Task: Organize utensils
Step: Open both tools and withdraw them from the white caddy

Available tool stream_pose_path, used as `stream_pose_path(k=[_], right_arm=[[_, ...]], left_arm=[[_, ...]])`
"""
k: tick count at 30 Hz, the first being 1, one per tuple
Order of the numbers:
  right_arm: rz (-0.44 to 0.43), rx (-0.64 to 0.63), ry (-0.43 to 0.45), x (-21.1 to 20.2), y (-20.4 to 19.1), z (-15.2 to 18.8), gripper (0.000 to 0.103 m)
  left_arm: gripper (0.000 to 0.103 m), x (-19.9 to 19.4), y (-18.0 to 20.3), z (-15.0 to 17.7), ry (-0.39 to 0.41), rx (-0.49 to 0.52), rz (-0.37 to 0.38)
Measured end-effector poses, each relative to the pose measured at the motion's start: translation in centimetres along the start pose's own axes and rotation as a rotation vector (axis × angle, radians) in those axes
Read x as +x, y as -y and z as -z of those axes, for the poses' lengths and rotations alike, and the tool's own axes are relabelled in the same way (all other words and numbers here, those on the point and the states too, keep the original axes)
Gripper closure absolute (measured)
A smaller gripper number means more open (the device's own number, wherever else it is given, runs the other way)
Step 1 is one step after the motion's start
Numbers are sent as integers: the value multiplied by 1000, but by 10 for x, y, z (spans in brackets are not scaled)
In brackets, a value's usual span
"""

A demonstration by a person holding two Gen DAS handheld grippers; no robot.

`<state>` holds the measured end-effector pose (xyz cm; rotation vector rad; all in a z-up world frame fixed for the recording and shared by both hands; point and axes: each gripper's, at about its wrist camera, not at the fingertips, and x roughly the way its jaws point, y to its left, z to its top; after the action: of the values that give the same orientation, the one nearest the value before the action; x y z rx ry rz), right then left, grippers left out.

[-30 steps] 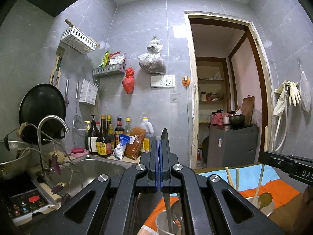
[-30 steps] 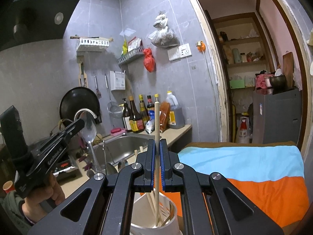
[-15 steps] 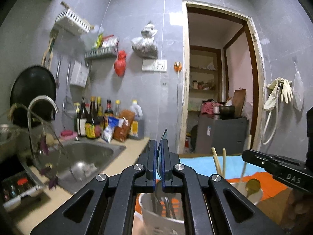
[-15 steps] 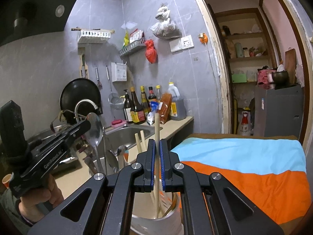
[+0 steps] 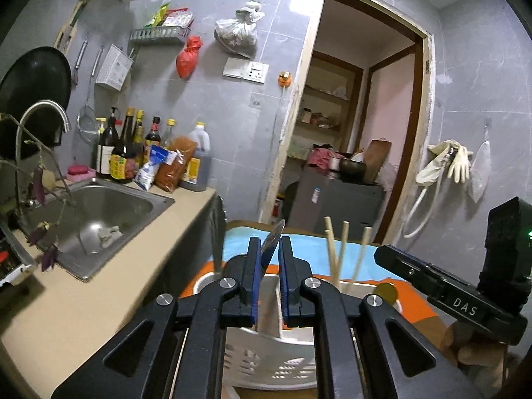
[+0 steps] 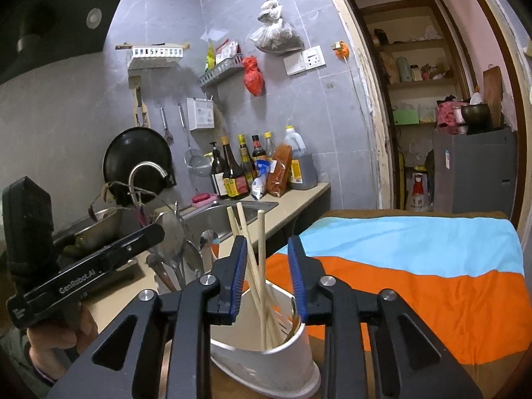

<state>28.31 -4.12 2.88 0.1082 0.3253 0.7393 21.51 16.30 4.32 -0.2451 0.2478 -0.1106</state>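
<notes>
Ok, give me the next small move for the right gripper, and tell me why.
Probably lift the right gripper straight up and away, jaws wide. Its jaws stand apart with a clear gap, and the chopsticks stand in the white holder, leaning up between the jaws without being clamped. A sideways move or a close would likely knock them over.
</notes>
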Motion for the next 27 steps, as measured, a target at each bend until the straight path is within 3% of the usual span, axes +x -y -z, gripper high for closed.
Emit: stream_pose_path(k=[3,5,12,15,19,23,27], right_arm=[[6,2,5,-6,0,0,79],[15,3,17,-12,1,-2,76],[35,20,63,-38,4,-6,49],[41,27,79,-52,5,-8,46],[51,41,109,-75,5,-12,29],[68,49,142,-104,2,-16,24],[89,52,155,-133,-3,-19,17]], left_arm=[[89,-2,3,-3,-9,-5,13],[77,-4,5,-5,-6,-7,23],[64,-14,16,-7,-2,-13,42],[54,-22,23,-8,7,-13,51],[34,-34,35,-9,15,-7,63],[20,-50,48,-12,25,3,71],[12,-66,62,-13,37,17,72]])
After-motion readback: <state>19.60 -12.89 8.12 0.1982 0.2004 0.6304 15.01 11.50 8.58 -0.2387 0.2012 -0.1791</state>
